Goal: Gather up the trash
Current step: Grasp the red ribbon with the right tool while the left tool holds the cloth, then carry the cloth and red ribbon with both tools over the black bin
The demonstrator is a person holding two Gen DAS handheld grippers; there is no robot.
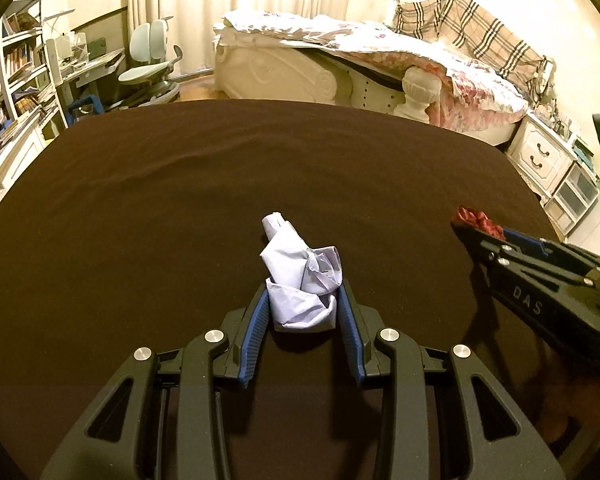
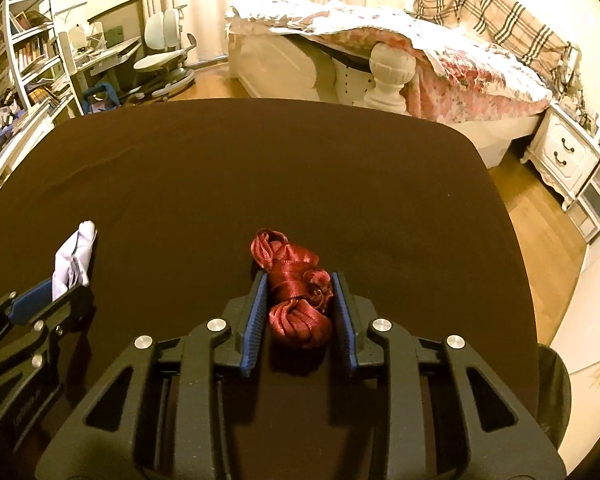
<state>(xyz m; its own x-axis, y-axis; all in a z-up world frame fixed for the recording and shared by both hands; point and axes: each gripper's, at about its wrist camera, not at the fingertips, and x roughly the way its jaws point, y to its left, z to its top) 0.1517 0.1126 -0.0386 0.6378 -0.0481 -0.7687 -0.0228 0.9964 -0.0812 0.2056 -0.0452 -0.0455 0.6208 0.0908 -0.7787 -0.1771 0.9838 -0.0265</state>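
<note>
The dark-clothed bench (image 1: 180, 184) fills both views, with a bed (image 1: 380, 52) beyond its far edge at 12 o'clock. No bin shows, so where the trash goes cannot be told. The left tongs (image 1: 303, 296) are clamped on a crumpled white paper wad (image 1: 300, 276), its long axis running toward 12 o'clock. At their 3 o'clock, the right tongs (image 2: 299, 300) have red ribbon bundle (image 2: 296, 292) between the pads, apparently gripped, also lying toward 12. Each hand has its own piece; nothing lies between them.
</note>
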